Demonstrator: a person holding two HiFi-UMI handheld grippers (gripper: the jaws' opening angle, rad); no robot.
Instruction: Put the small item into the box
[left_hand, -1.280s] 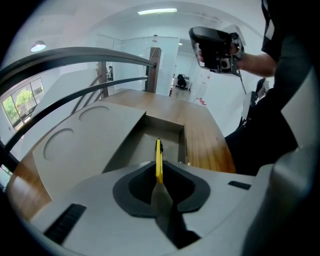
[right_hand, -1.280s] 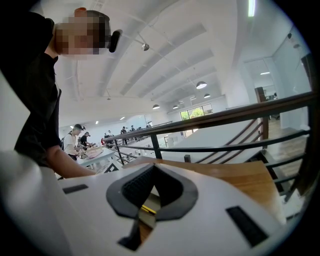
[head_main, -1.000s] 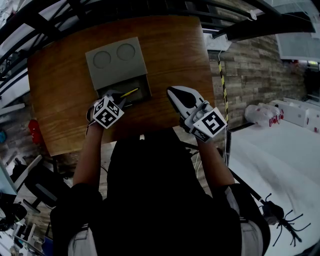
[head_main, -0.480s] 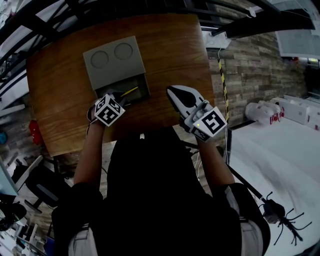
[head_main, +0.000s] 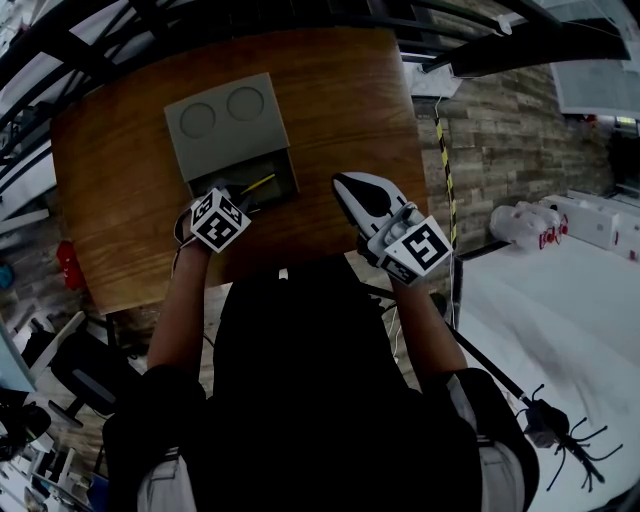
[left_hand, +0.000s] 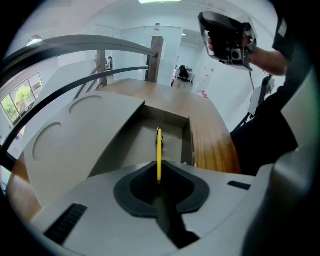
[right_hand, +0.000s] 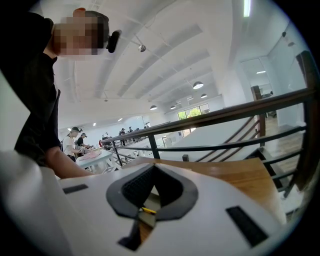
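Observation:
A grey box (head_main: 178, 150) lies on the wooden table (head_main: 340, 100); its lid with two round recesses (head_main: 222, 112) is slid back, so the near end stands uncovered. A thin yellow pen (head_main: 258, 184) slants across that opening. My left gripper (head_main: 237, 197) is at the opening's near edge, shut on the pen's near end. In the left gripper view the pen (left_hand: 159, 150) runs from the pinched jaw tips (left_hand: 159, 165) forward over the box's inside (left_hand: 150, 135). My right gripper (head_main: 345, 185) hangs shut and empty to the right of the box.
The table's right edge meets a brick-patterned floor with a striped tape line (head_main: 445, 170). Dark railings (head_main: 150, 20) cross beyond the table's far side. A white surface (head_main: 560, 310) lies at the right. In the right gripper view the pen (right_hand: 148, 210) shows through the jaws' hollow.

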